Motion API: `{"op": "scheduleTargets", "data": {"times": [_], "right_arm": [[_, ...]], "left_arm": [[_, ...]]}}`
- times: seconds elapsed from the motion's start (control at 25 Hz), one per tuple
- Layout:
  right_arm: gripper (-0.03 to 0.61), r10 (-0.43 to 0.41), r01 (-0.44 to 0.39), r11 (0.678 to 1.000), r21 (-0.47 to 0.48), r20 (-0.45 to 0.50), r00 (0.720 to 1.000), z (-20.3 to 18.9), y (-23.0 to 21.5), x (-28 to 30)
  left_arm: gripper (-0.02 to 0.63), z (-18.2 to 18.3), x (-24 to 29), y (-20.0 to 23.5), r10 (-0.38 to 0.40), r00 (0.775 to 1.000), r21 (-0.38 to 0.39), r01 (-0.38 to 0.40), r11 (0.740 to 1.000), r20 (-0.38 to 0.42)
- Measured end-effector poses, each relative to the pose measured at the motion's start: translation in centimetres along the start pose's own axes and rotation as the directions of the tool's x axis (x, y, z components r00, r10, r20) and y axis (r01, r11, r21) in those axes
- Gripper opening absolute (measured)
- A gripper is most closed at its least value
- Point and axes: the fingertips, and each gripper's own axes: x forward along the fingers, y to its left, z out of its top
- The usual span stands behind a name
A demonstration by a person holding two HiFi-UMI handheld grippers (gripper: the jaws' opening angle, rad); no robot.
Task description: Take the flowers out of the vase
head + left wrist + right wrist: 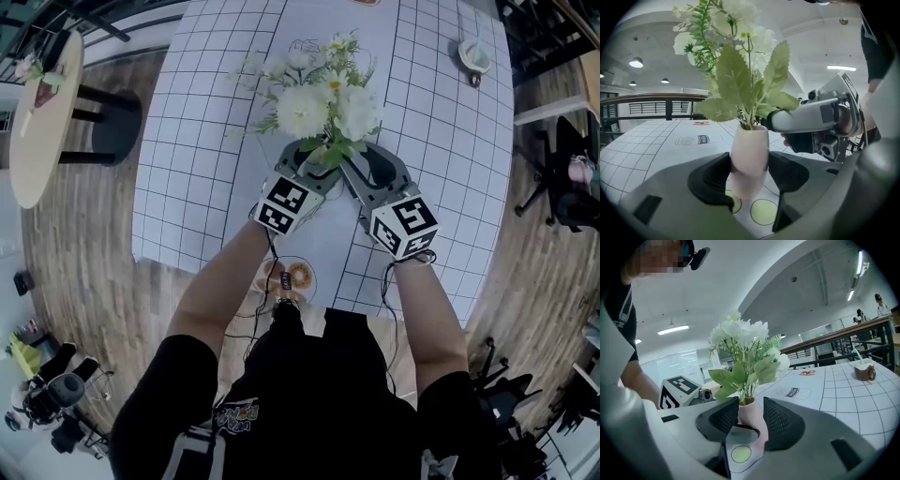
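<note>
A bunch of white flowers [323, 98] with green leaves stands in a small pale pink vase [749, 159] on the gridded white table [206, 141]. In the head view the blooms hide the vase. My left gripper [307, 161] comes in from the near left, and its pads press on both sides of the vase body, as the left gripper view shows. My right gripper [359, 167] reaches in from the near right. Its jaws stand apart with the vase neck [750, 420] and the stems between them. One right finger [811, 119] lies level beside the vase mouth.
A cup [473, 56] with a spoon stands at the table's far right. A small dish [298, 277] sits at the near edge, by my body. Round yellow-green marks [764, 211] are printed on the mat under the vase. A round wooden table [42, 112] stands to the left, chairs [562, 178] to the right.
</note>
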Motion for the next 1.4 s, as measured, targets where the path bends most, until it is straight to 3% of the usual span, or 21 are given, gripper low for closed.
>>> {"op": "scheduleTargets", "data": {"times": [0.24,0.48,0.68,1.04,1.4], "right_arm": [[0.166,0.069,-0.071,0.994,-0.089,-0.017,0.997,-0.1,0.8,1.4],[0.167,0.099,-0.099,0.992,-0.077,-0.001,0.995,0.6,1.0,2.6],[0.164,0.093,-0.092,0.993,-0.077,0.008,0.996,1.2,0.6,3.5],[0.083,0.061,-0.057,0.99,-0.131,0.028,0.998,1.6,0.3,3.5],[0.072,0.039,-0.034,0.996,-0.077,0.057,0.998,2.4,0.2,3.4]], "left_arm": [[0.261,0.1,0.0,0.0,-0.007,1.0,0.001,0.007,1.0,0.005],[0.261,0.1,-0.1,0.0,-0.006,1.0,-0.001,0.006,1.0,0.011],[0.261,-0.3,0.0,0.0,-0.004,1.0,0.007,0.004,1.0,0.0],[0.261,0.3,-0.1,0.0,-0.005,1.0,0.006,0.004,1.0,0.02],[0.261,0.0,0.0,0.0,-0.01,1.0,0.009,0.01,1.0,0.011]]}}
